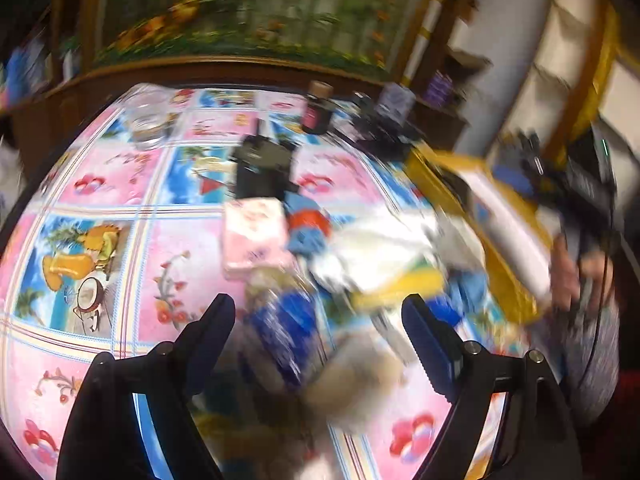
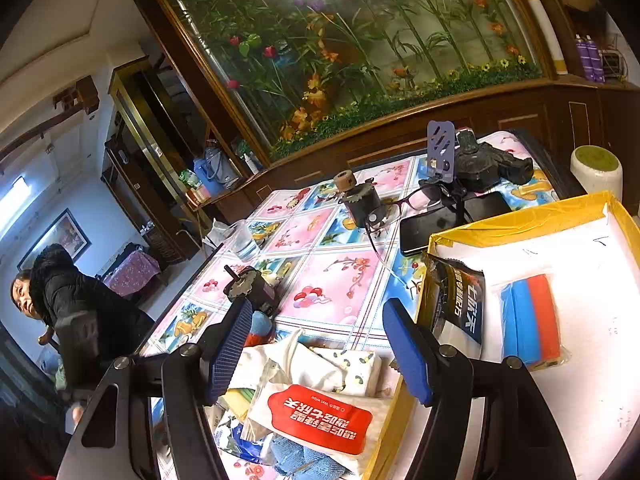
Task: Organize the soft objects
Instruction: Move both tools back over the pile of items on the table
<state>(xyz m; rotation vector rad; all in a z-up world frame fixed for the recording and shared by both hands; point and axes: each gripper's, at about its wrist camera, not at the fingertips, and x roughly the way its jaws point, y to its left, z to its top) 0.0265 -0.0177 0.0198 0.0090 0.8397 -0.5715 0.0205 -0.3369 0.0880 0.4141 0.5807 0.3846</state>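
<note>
One yellow-rimmed box [image 2: 532, 220] holds one blue-and-red sponge pack [image 2: 530, 320] and one black packet [image 2: 460, 300]. Outside it lie one red-labelled wipes pack [image 2: 320, 418], one pair of glasses [image 2: 400, 208], one phone [image 2: 448, 220], two purple bottles [image 2: 590, 58].

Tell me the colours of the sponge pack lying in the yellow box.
Blue and red stripes on the sponge pack, clearest in the right wrist view.

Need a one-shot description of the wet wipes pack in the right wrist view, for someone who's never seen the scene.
Find the yellow-edged box on the right of the patterned table. Left of its near corner lies a pile of soft items between the right gripper fingers. The wet wipes pack lies on top: white, and the only item with a big red label in white characters.
</note>
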